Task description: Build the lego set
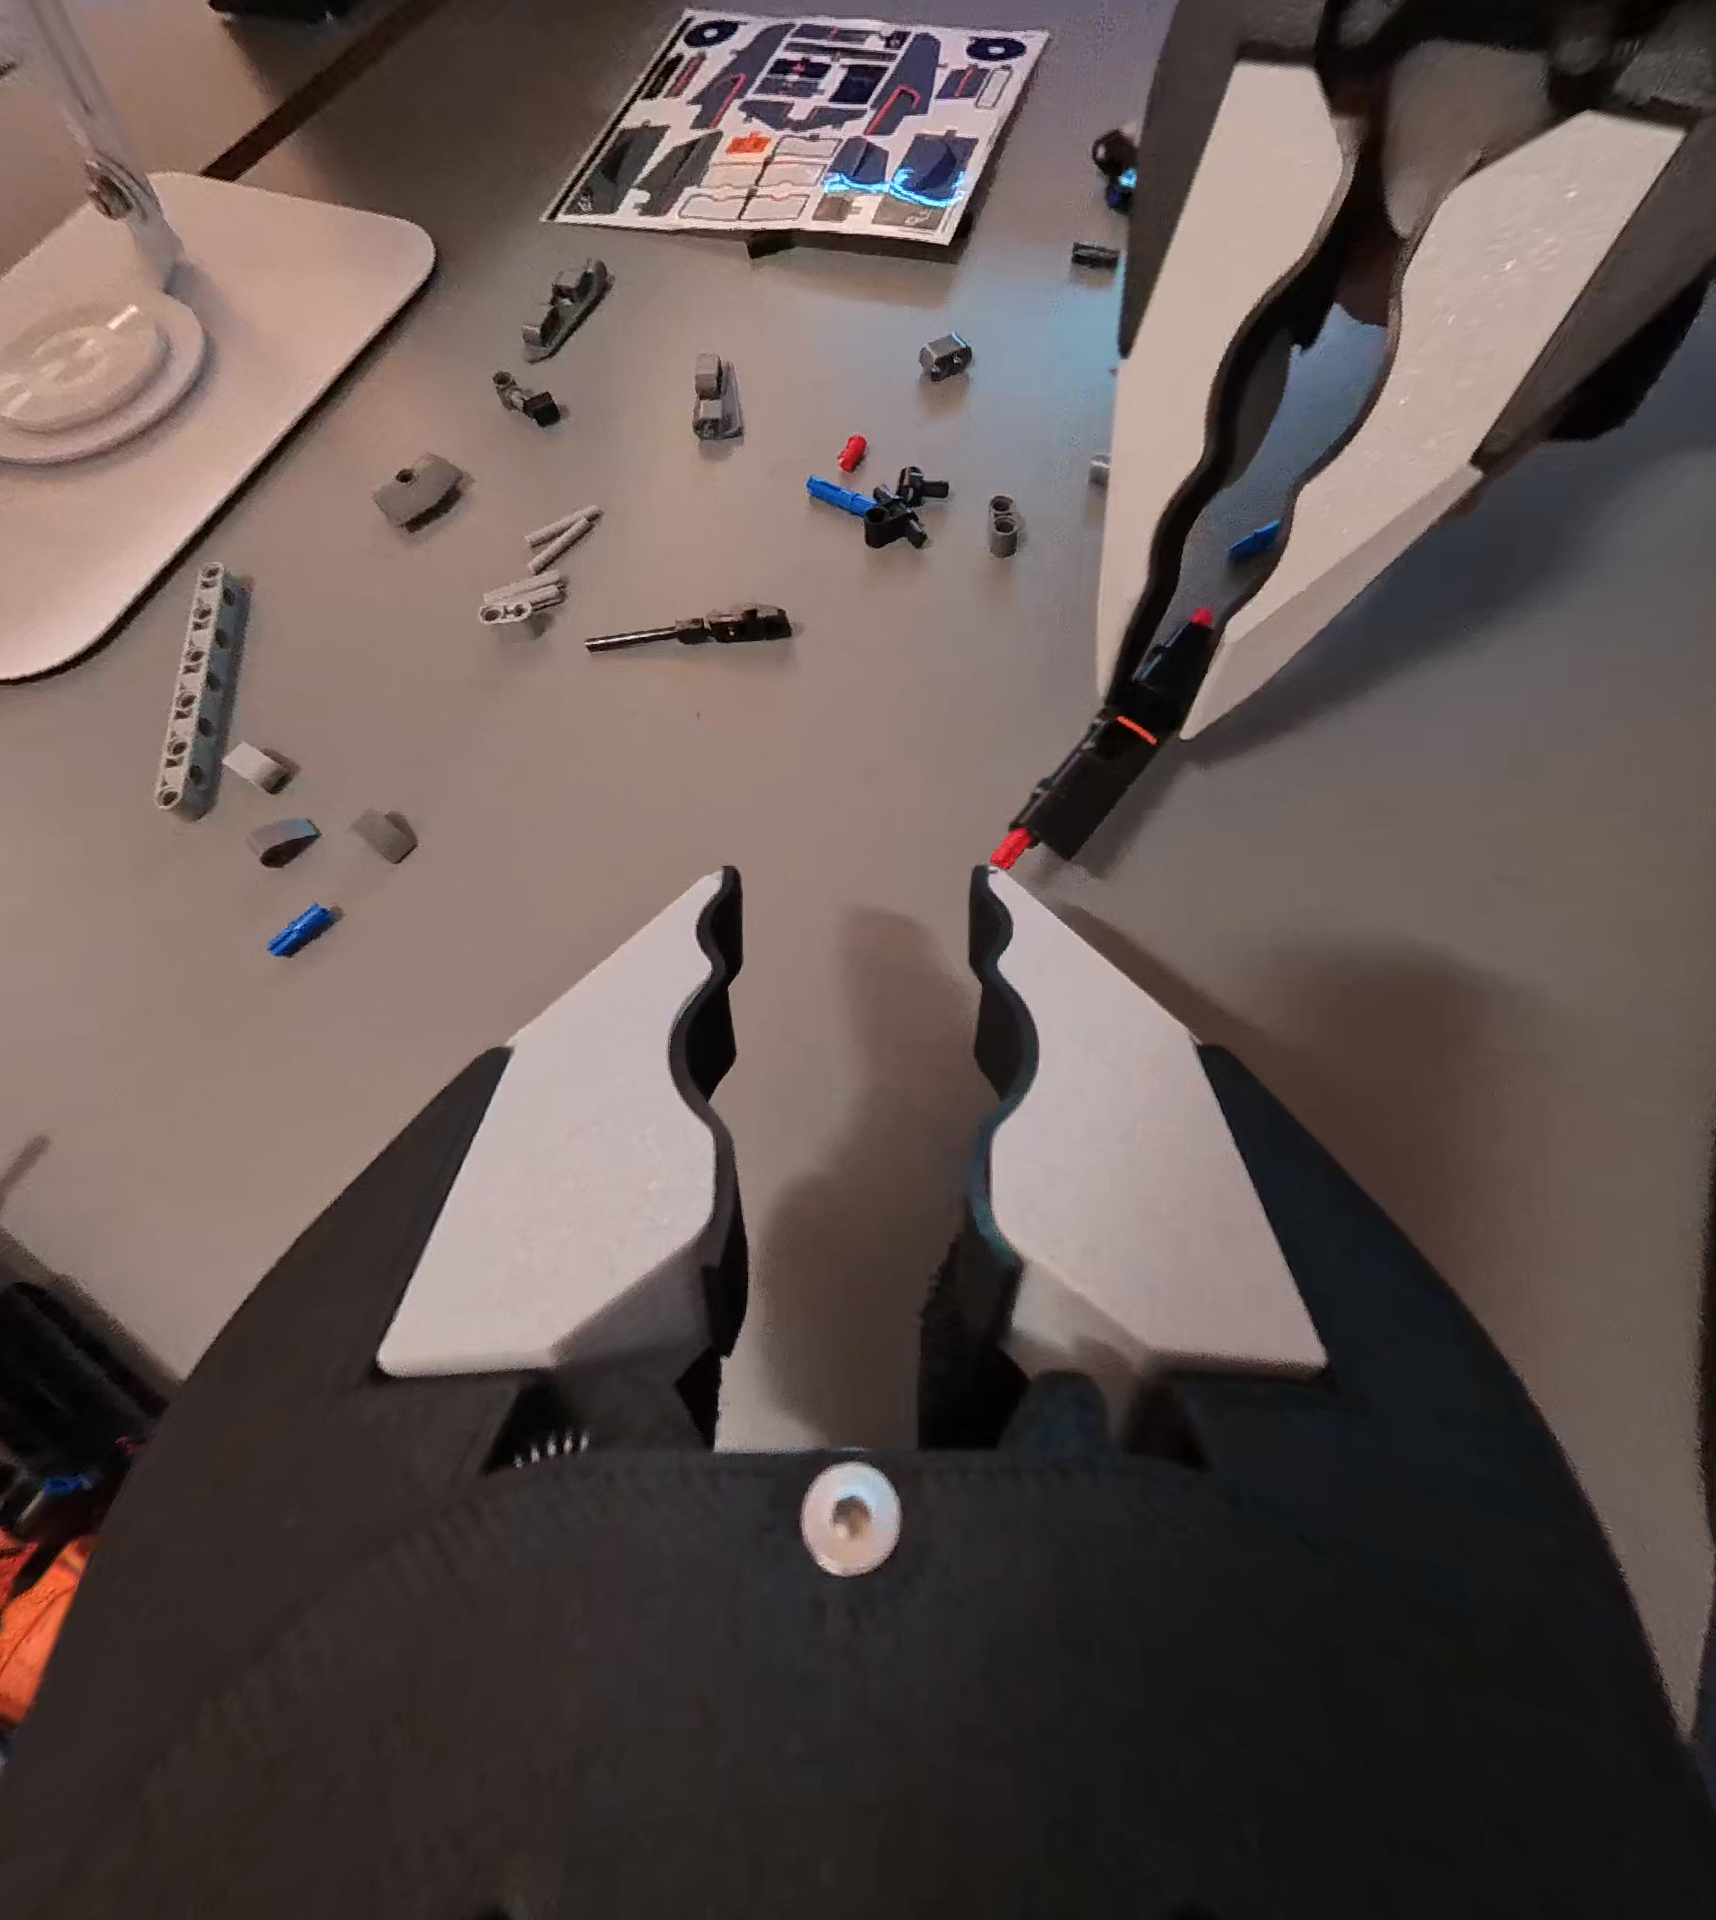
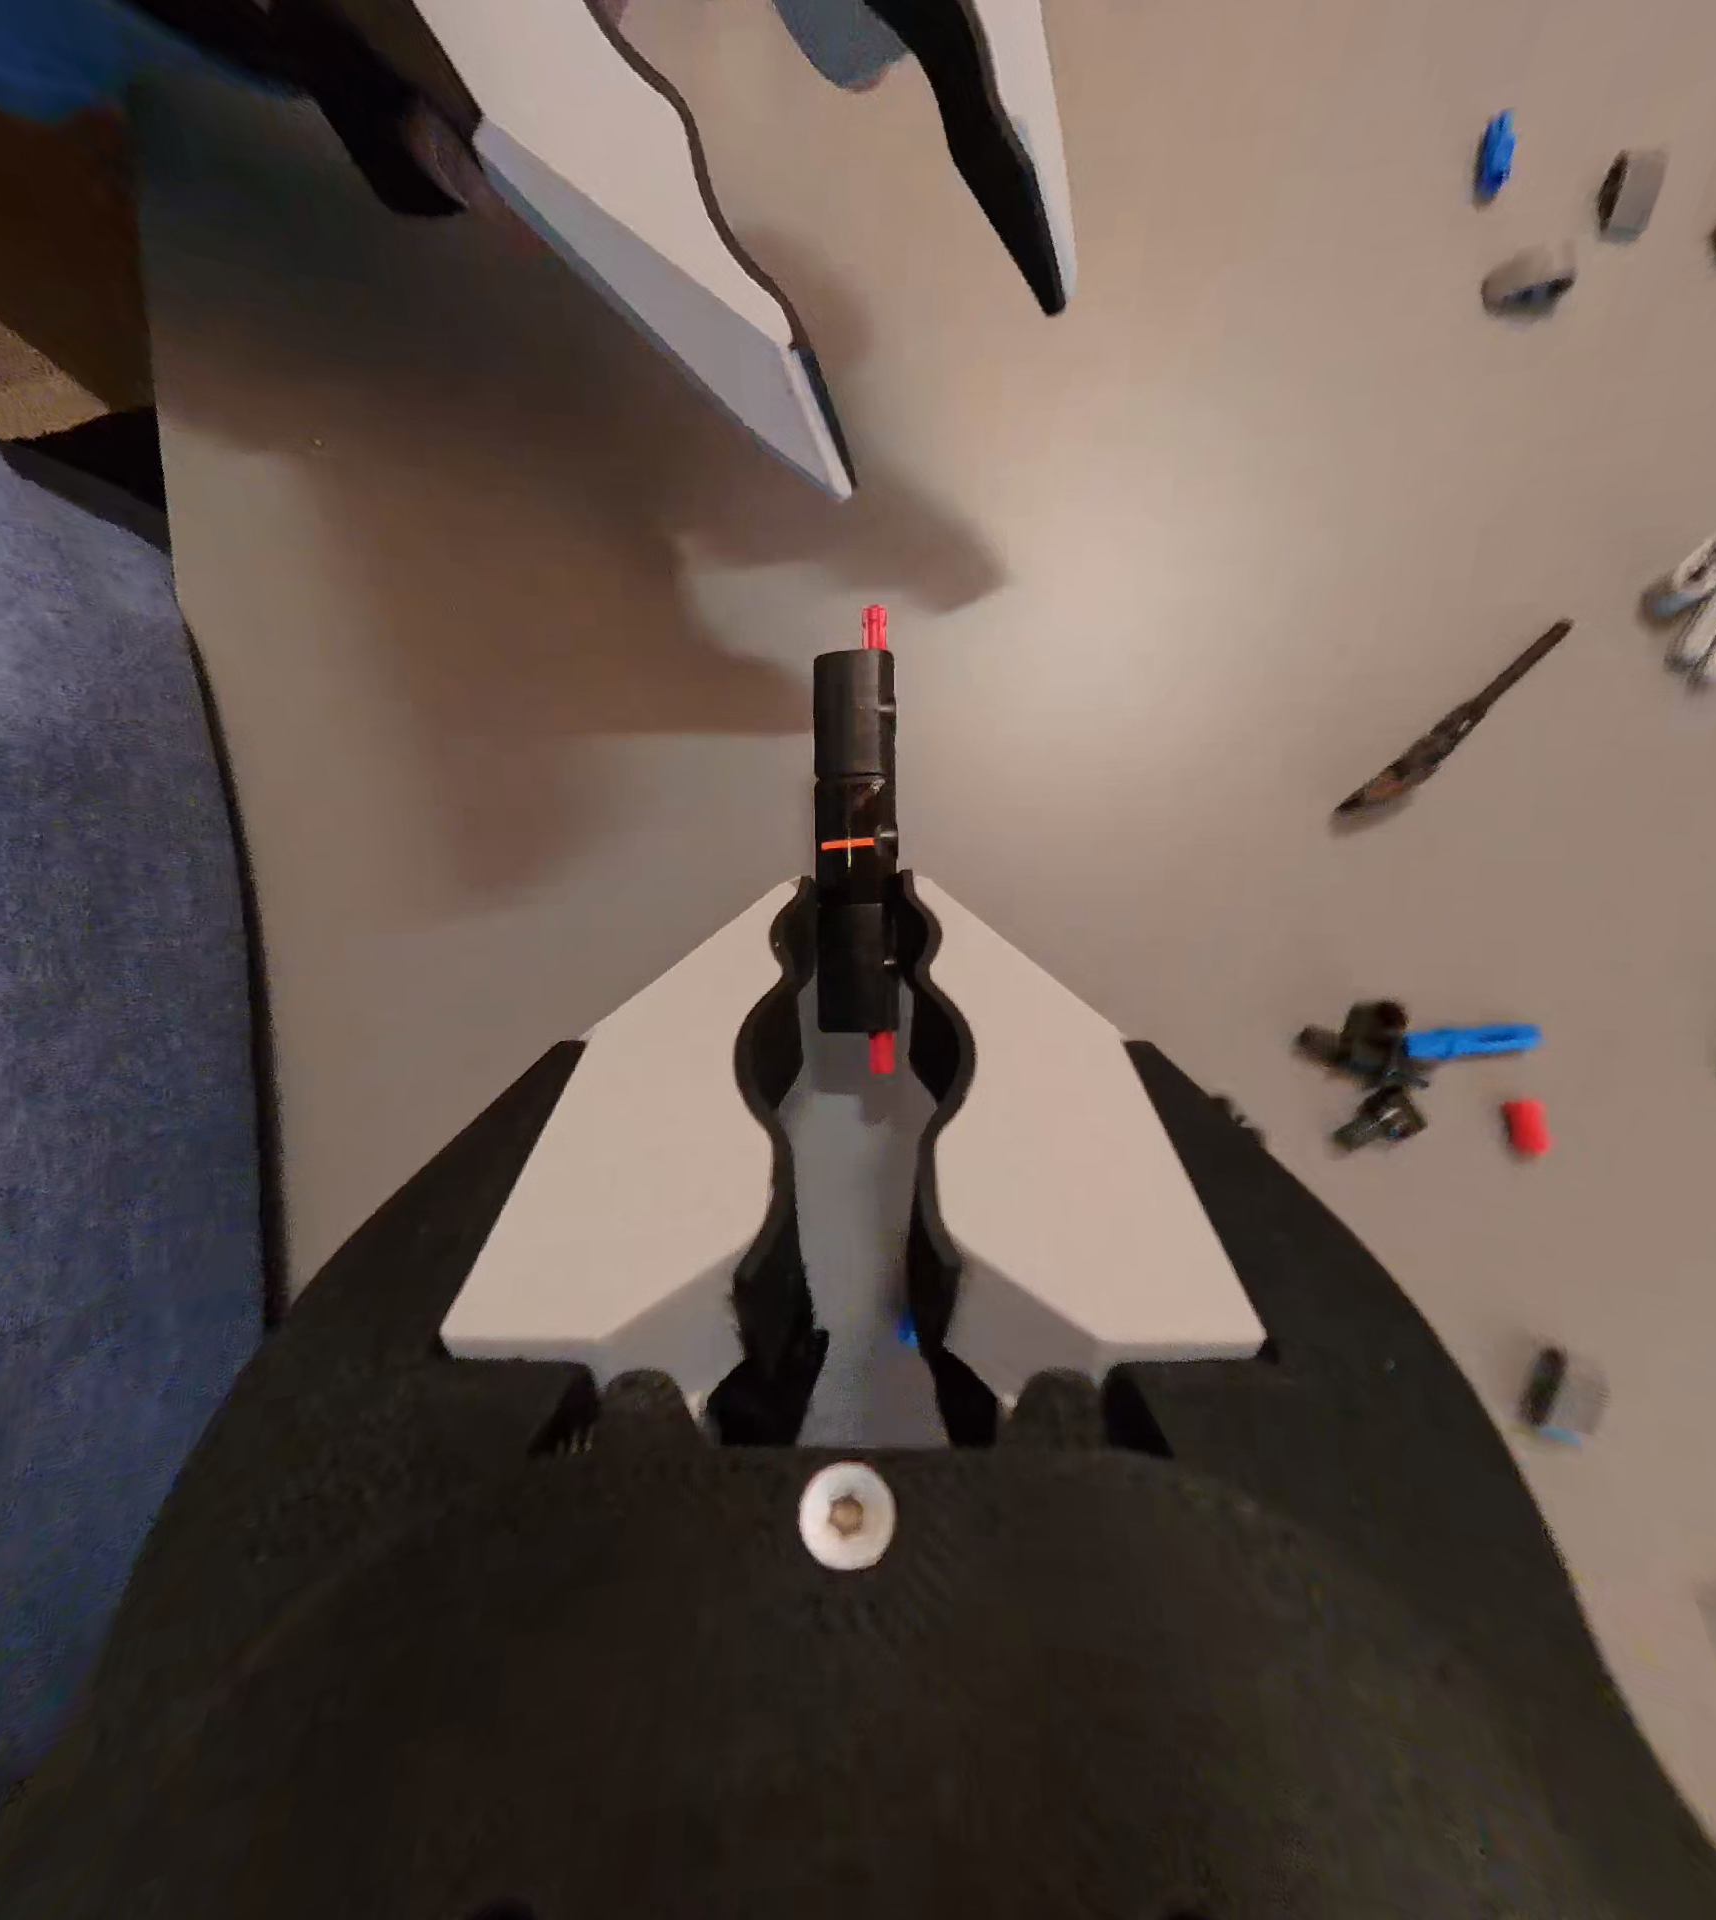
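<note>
Left wrist view being aimed forward-down over grey table (image 1: 625,727) from near edge. Right wrist view being held close above it, facing opposite gripper. Shared by both: black pin assembly (image 1: 1103,748) (image 2: 854,831), scattered parts.

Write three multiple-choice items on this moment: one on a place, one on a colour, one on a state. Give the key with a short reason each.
1. Where is the black assembly?
A. between the right gripper's fingertips
B. on the sticker sheet
C. under the long grey beam

2. What colour are the pins sticking out of its two ends?
A. blue
B. red
C. grey

3. How is the left gripper?
A. shut on a beam
B. shut on the assembly
C. open, holding nothing

Key: A, the right wrist view shows the fingertips closed on it; B, a red tip shows at each end; C, its fingers stand apart with only table between them.
</note>
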The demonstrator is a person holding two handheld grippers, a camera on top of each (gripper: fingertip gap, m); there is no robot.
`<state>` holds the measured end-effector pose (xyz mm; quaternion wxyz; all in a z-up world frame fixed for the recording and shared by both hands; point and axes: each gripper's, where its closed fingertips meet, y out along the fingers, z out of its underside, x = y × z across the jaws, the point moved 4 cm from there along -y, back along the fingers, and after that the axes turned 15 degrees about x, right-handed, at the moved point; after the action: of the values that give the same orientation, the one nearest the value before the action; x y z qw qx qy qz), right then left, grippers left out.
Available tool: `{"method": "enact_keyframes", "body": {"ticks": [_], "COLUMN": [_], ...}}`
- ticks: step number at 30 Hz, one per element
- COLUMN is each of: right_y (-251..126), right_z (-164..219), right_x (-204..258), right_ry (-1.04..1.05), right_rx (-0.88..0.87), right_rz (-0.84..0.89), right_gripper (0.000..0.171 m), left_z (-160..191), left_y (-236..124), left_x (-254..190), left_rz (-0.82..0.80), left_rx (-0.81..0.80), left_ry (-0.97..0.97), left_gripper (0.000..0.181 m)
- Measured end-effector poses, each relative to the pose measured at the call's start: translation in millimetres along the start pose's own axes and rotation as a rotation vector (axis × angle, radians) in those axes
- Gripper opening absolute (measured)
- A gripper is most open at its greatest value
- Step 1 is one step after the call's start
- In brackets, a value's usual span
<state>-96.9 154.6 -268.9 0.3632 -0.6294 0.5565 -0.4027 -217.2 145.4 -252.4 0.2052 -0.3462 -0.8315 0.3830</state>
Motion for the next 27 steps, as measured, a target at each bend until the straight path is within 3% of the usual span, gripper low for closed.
{"method": "enact_keyframes", "body": {"ticks": [7, 9, 13, 19, 27], "right_y": [18.0, 16.8, 1.3, -29.9, -0.7], "right_z": [2.5, 2.7, 5.0, 22.4, 18.6], "right_x": [6.8, 6.6, 5.5, 2.7, 10.9], "right_ry": [0.157, 0.155, 0.158, 0.176, 0.103], "right_rx": [-0.012, -0.016, -0.053, -0.121, -0.051], "right_rz": [0.078, 0.095, 0.115, 0.111, 0.108], "right_gripper": [0.013, 0.021, 0.031, 0.021, 0.031], "left_z": [0.7, 1.5, 4.6, 9.1, 16.9], "left_y": [6.6, 6.5, 5.1, 3.9, 6.8], "left_x": [-12.4, -13.5, -13.8, -16.0, -31.0], "left_rz": [0.031, 0.033, 0.040, 0.047, 0.107], "left_rx": [0.031, 0.037, 0.040, 0.064, 0.144], "left_ry": [0.022, 0.023, 0.013, 0.011, -0.010], "left_gripper": [0.042, 0.042, 0.042, 0.041, 0.034]}}
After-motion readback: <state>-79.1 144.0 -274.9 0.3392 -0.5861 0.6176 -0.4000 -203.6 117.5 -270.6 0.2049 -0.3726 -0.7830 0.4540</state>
